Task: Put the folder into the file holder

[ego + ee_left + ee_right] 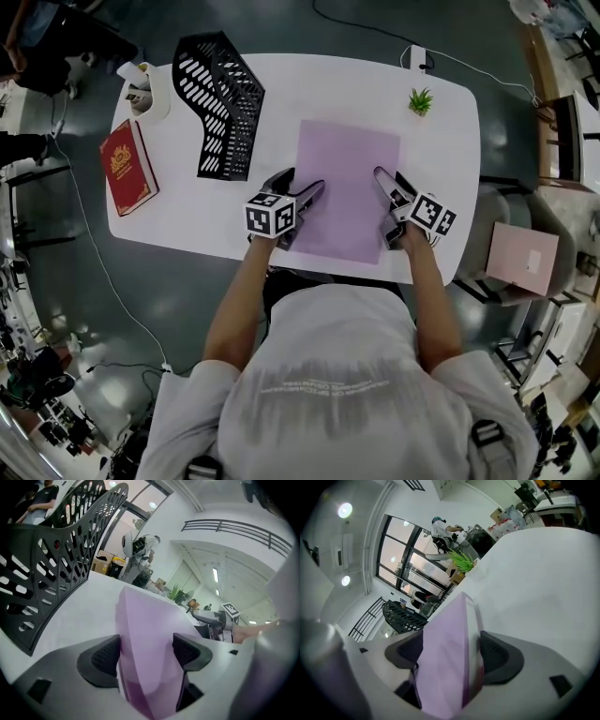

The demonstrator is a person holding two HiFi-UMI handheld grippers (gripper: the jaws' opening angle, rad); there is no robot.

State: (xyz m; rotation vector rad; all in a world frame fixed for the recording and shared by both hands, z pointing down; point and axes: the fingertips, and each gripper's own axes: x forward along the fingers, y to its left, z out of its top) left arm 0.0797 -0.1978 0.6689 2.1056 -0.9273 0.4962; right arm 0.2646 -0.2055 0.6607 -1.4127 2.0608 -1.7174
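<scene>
Tabletop [187,225], white, carries from the left a red book [128,167] with a white cup [150,91] behind it, then the black file holder [223,103], standing upright. The left claw [145,651] is closed on the near left edge of the purple folder [347,187], and the sheet bows up between its pads. The folder lies flat just right of the file holder, apart from it. The right claw [452,651] is clamped on the folder's near right edge. A small plant [420,100] stands near the far right corner.

Judgement: the folder appears light, thin and flexible, probably smooth-faced. Held at one end only, it would likely sag. A grip on both side edges suits turning it on edge for the file holder's slot.
</scene>
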